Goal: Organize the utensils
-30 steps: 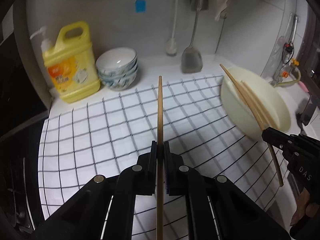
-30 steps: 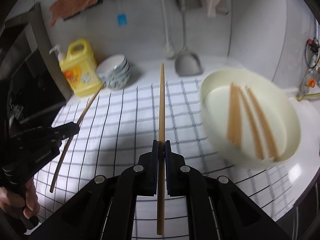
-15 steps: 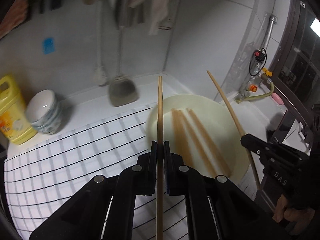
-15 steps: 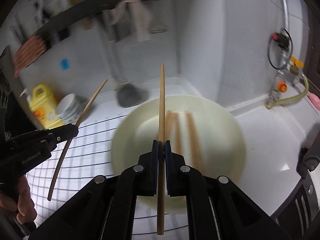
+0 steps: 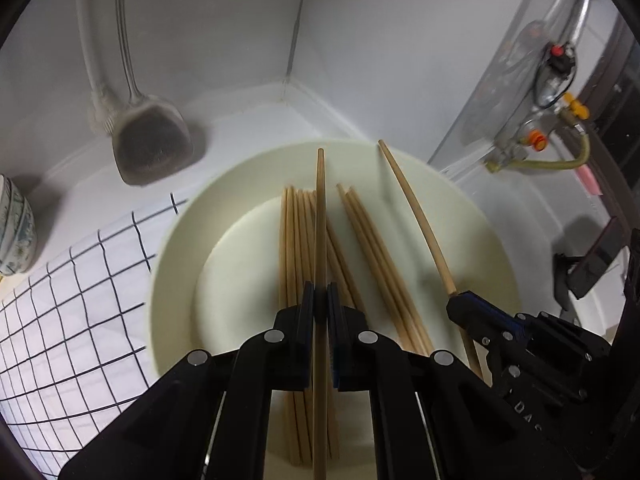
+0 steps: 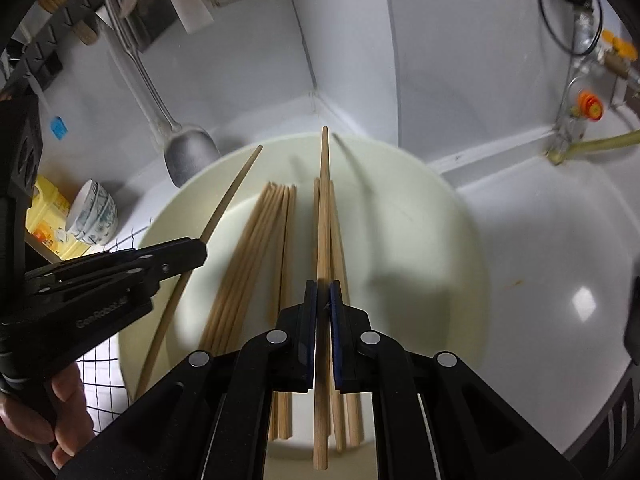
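At far left, a stack of patterned bowls (image 6: pixel 94 216) stands on the white worktop (image 6: pixel 540 248), beside a yellow detergent bottle (image 6: pixel 44 216). A checked cloth (image 5: pixel 60 320) lies next, its edge reaching the cream basin (image 5: pixel 176 248). A metal spatula (image 5: pixel 150 140) hangs against the wall behind. The left tongs (image 5: pixel 318 308) are clamped tight on one chopstick (image 5: pixel 320 216), held above the basin and pointing away along the fingers. In the basin lie two bundles of loose chopsticks (image 5: pixel 296 248), lengthwise. Further right, the right tongs (image 6: pixel 323 300) are likewise closed tight on a second chopstick (image 6: pixel 323 208), also over the basin. A valve with hose (image 6: pixel 588 108) sits at far right.
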`<state>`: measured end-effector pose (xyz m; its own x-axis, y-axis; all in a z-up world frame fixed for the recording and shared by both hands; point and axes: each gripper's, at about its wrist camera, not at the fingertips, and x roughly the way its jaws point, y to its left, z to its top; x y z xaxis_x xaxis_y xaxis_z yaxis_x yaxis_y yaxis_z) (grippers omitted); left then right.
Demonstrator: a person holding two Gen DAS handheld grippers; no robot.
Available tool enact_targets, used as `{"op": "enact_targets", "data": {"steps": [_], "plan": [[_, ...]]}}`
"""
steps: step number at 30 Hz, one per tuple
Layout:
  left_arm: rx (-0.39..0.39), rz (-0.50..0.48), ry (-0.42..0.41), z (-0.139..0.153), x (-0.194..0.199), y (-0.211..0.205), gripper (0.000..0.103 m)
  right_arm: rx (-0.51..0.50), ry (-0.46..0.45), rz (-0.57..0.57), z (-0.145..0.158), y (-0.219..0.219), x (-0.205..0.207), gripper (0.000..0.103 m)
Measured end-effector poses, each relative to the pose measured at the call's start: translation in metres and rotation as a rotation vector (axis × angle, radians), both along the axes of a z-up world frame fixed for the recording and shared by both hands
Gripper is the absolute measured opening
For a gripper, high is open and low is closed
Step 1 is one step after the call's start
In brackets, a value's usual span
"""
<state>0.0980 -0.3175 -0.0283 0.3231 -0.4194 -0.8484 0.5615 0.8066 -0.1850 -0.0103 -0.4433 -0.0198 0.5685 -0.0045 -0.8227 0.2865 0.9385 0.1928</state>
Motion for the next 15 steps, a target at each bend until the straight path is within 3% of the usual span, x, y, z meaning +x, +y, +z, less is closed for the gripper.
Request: {"op": "enact_targets", "data": {"steps": [7, 10, 11, 13, 15], "plan": [[0.052, 0.023, -0.023, -0.007, 0.005, -0.003, 0.011, -0.002, 0.021, -0.002, -0.01, -0.001, 0.006, 0.006], [0.058, 0.046, -0.062, 0.001, 0.004, 0.004, 0.046, -0.04, 0.022, -0.022, -0.004, -0.002, 0.004, 0.013], [0.057, 0.058, -0.078, 0.004, 0.004, 0.008, 0.065, -0.05, 0.018, -0.031, -0.001, -0.002, 0.001, 0.015], [0.044, 0.099, -0.124, 0.014, 0.002, 0.02, 0.078, -0.06, 0.012, -0.042, 0.004, -0.004, -0.003, 0.019], [0.034, 0.113, -0.131, 0.021, 0.002, 0.032, 0.08, -0.058, 0.009, -0.047, 0.008, -0.002, -0.009, 0.021]]}}
